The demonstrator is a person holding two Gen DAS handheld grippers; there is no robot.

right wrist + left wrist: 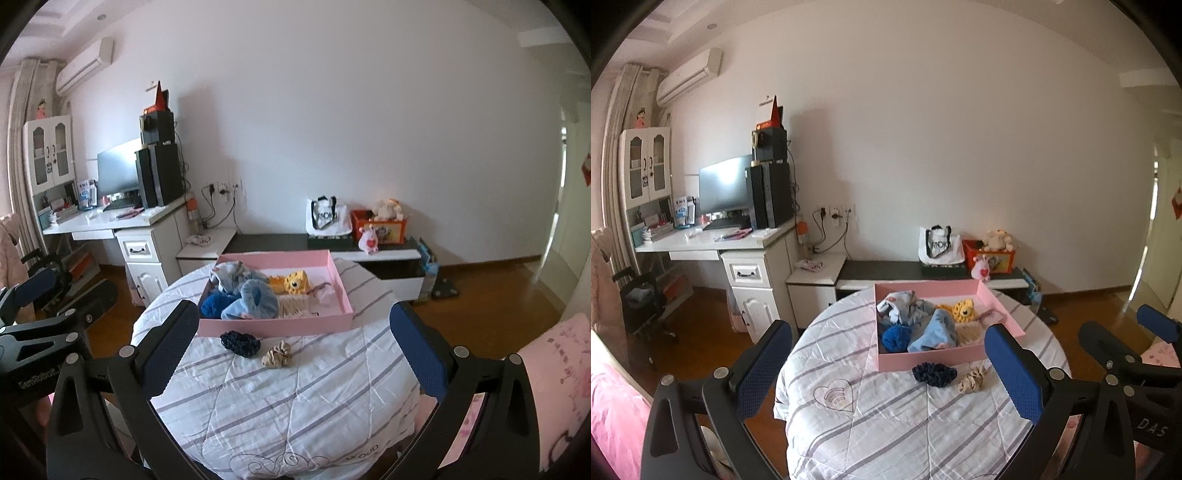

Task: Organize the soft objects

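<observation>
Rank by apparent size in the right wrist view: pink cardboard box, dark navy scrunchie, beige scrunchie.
1. Pink cardboard box, by far the largest.
2. Dark navy scrunchie.
3. Beige scrunchie, slightly smaller than the navy one; both lie at similar distance, so that ranking seems fair.

You see a pink box [275, 325] full of soft things. Just in front of it lie a dark blue scrunchie [240, 343] and a tan scrunchie [277, 355], side by side.
</observation>
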